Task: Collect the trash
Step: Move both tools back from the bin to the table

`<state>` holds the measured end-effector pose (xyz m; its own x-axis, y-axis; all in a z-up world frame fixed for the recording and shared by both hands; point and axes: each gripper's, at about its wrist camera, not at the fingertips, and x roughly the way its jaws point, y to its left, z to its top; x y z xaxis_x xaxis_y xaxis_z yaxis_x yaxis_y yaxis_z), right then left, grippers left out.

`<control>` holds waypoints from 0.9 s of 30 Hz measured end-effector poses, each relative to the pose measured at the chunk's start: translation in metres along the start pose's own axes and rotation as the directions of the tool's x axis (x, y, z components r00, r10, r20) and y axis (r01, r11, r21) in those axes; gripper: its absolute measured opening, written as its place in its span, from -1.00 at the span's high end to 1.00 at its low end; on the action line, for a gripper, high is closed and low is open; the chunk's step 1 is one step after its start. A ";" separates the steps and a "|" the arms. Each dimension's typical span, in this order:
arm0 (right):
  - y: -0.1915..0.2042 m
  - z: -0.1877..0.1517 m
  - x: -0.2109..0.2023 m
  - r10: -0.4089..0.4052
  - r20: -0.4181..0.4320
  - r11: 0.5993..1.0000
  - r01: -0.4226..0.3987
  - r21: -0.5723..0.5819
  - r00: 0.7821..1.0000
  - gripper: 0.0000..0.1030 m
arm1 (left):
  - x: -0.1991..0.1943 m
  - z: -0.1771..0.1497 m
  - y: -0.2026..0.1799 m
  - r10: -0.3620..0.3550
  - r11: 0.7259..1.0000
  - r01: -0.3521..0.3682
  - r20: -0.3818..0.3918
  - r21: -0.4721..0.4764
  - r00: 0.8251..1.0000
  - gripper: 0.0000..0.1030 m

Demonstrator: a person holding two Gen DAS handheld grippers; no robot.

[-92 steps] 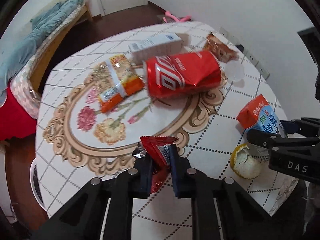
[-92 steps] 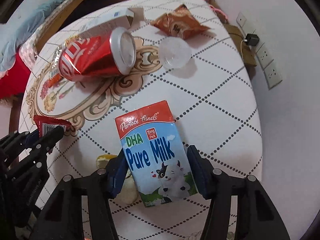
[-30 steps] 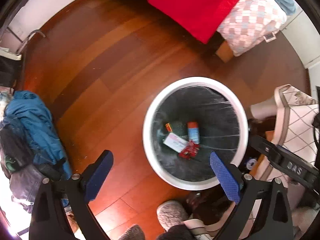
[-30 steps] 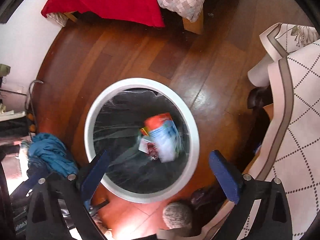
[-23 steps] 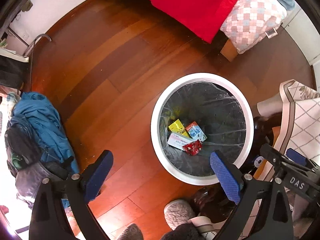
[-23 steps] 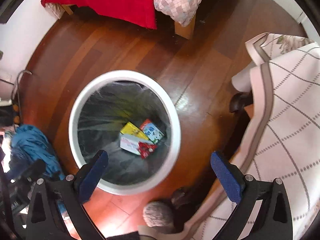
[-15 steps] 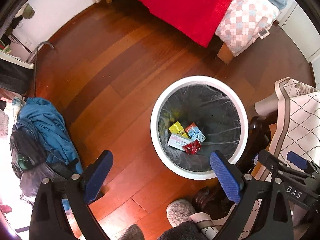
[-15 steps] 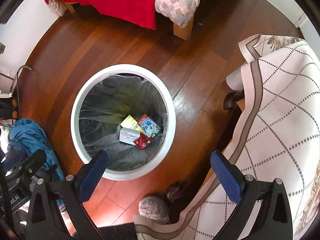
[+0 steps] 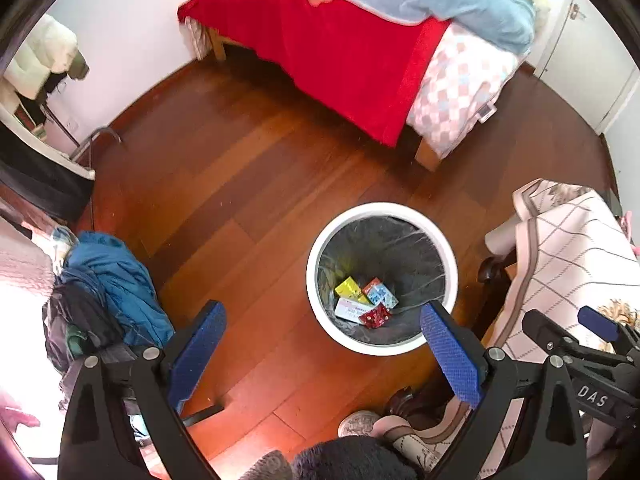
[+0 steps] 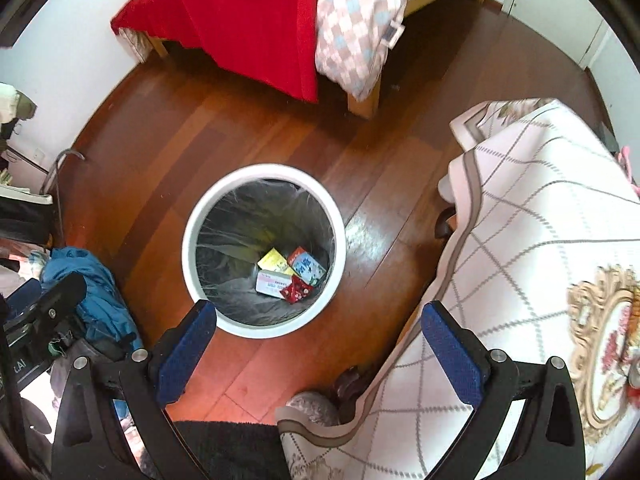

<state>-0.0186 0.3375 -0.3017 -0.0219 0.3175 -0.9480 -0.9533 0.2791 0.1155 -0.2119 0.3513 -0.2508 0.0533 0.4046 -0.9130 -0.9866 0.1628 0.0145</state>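
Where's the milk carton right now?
In both wrist views the milk carton lies at the bottom of the white bin, beside the yellow box and above the red wrapper.

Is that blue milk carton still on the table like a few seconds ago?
No. The blue milk carton now lies inside the white round bin, beside the red wrapper.

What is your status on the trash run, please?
Left gripper, right gripper open, empty. Carton, wrapper in bin. Nothing in the way.
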 end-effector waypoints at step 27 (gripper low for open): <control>-0.228 -0.195 -0.204 0.011 0.218 0.900 -0.105 0.424 0.976 -1.00 | -0.088 -0.139 -0.213 -0.202 0.916 0.184 0.012 0.357 0.979 -0.93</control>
<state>0.1442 0.0323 -0.1920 0.0340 0.5105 -0.8592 -0.7276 0.6020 0.3289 -0.0277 0.1559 -0.2299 0.2533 0.3742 -0.8921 -0.8384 0.5450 -0.0095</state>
